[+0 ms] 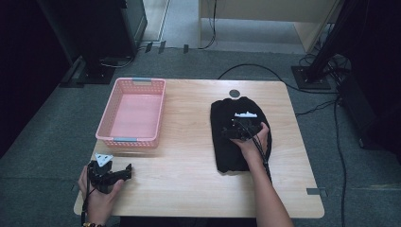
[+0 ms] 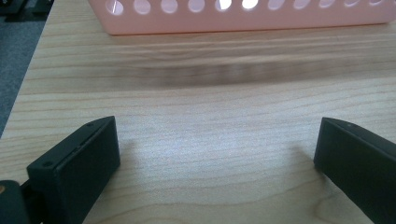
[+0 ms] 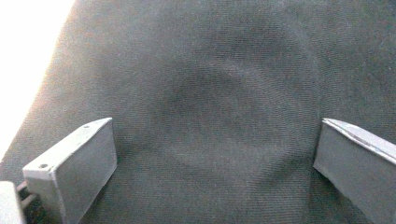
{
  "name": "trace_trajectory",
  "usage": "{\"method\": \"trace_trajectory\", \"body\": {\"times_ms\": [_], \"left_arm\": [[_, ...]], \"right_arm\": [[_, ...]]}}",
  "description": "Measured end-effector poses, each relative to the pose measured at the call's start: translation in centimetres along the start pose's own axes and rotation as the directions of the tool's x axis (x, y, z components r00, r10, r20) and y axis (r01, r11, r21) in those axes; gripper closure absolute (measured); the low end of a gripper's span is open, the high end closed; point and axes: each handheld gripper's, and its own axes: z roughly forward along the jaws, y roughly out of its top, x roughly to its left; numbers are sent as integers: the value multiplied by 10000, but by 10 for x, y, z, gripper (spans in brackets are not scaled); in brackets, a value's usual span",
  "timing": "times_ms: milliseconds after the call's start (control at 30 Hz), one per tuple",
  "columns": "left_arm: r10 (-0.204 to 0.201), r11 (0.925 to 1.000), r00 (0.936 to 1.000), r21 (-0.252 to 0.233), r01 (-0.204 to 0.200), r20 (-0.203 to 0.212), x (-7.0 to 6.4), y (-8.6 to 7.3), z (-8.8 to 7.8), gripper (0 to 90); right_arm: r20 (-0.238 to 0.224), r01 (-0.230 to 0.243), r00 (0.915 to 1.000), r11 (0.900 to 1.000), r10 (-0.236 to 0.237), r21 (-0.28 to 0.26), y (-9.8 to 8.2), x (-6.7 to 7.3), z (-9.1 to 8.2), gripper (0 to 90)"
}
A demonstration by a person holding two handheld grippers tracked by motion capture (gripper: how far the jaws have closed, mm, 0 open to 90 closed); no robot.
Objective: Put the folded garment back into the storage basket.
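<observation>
Black cloth [image 1: 240,135] lying flat on the right half of the wooden table [image 1: 189,156], well to the right of the pink basket [image 1: 134,112], folded into a longish dark slab with a rounded far end. Long axis running from the near edge of the table toward the far edge, roughly parallel to the basket's long sides. Right gripper [image 1: 240,128] poised directly above the cloth's middle, jaws spread wide with nothing between them; in the right gripper view, fine woven fabric [image 3: 219,107] close beneath, matte, softly rumpled with a shallow curved crease. Grasp likely a matter of dropping straight down and pinching up a fold, judging from that placement. Left gripper [image 1: 113,174] resting near the table's front corner, just in front of the basket's near wall and far from the cloth, jaws likewise wide apart over bare, pale wood grain [image 2: 215,154]. Basket of rigid plastic, perforated with round holes [image 2: 196,14], rectangular and open-topped. Right hand [image 1: 253,142] clearly the nearer one.
</observation>
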Motion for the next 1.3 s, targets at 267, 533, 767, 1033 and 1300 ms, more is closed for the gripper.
{"method": "trace_trajectory", "body": {"times_ms": [267, 533, 767, 1033, 1300], "left_arm": [[3, 10000, 10000, -1, -3, -2, 0, 0, 0, 1], [2, 10000, 10000, -7, -2, -3, 0, 0, 0, 1], [2, 10000, 10000, -14, -2, 0, 0, 0, 0, 1], [1, 10000, 10000, -4, -1, 3, 0, 0, 0, 1], [4, 10000, 10000, 0, -4, 2, 0, 0, 0, 1]], "right_arm": [[72, 8, 10000, 9999, -7, -121, -1, 0, 0, 30], [331, -581, 9976, 9951, 609, -798, -6, -5, -8, 337], [-98, -1558, 9878, 9814, 1556, -1124, -9, -17, -12, 633], [-657, -2442, 9691, 9628, 2379, -1160, -11, -27, -12, 733], [-526, -2217, 9748, 9680, 2169, -1172, -10, -24, -12, 727]]}}
